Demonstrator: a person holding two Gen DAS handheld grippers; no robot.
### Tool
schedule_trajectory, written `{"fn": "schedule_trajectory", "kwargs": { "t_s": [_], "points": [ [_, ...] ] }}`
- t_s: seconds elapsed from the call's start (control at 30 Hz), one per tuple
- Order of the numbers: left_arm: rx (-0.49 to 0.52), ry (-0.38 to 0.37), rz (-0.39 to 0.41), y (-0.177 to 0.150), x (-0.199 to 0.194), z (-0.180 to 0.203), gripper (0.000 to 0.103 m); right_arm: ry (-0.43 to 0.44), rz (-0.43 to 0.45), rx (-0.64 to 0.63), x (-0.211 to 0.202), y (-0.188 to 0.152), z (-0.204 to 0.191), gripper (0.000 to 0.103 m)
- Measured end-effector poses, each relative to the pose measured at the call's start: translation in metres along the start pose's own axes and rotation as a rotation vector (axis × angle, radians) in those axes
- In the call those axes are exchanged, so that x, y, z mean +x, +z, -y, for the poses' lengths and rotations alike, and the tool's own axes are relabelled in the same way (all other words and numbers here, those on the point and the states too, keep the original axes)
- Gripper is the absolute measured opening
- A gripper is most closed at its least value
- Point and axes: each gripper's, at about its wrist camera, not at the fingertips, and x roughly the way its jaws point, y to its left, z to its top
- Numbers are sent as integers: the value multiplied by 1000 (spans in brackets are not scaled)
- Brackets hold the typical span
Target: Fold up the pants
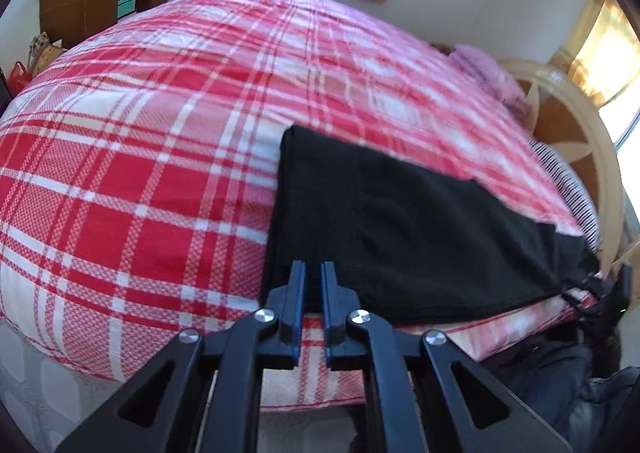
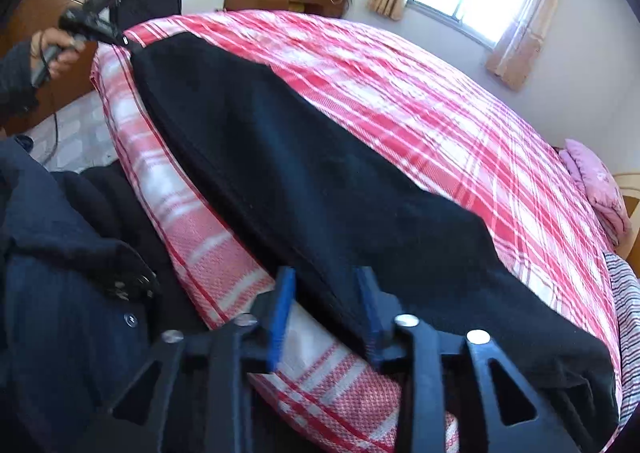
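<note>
Pants [image 1: 392, 229]: black, already folded lengthwise into a long strip, lying flat along the near edge of the bed [image 1: 160, 157].
Step, as we judge it: taking both ends of the strip to fold it across.
Left tool [image 1: 313, 273]: fingers close together with a narrow gap; tips over the near left end of the pants; we cannot tell whether cloth is pinched.
Right tool [image 2: 326, 285]: spread, straddling the near hem at the right end; not yet closed on it.
Doing it well: we should catch every layer at each end, close fully, lift both ends level, and keep the edges aligned as we fold.
Risk: thick, soft cloth may slip a layer and leave the fold crooked.
</note>
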Motion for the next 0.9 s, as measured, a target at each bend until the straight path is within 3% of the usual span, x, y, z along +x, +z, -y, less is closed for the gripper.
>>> {"fn": "schedule_trajectory", "kwargs": {
  "t_s": [0.27,0.37,0.53,0.67,0.77,0.9],
  "points": [
    [23,-50,19,-4,-5,8,8,-10,8,-18,12,5,-7,44],
    [73,4,-2,-7,4,18,5,-13,7,-8,14,5,-5,44],
    [28,20,-21,-4,4,8,4,-19,17,26,9,5,3,44],
    [24,17,23,-2,-12,10,4,-43,16,61,7,5,11,46],
    [55,-21,73,8,-27,33,4,-88,16,91,-1,2,24,47],
    [224,-78,93,19,-33,99,4,-157,33,217,-23,-9,62,48]
  ]
}}
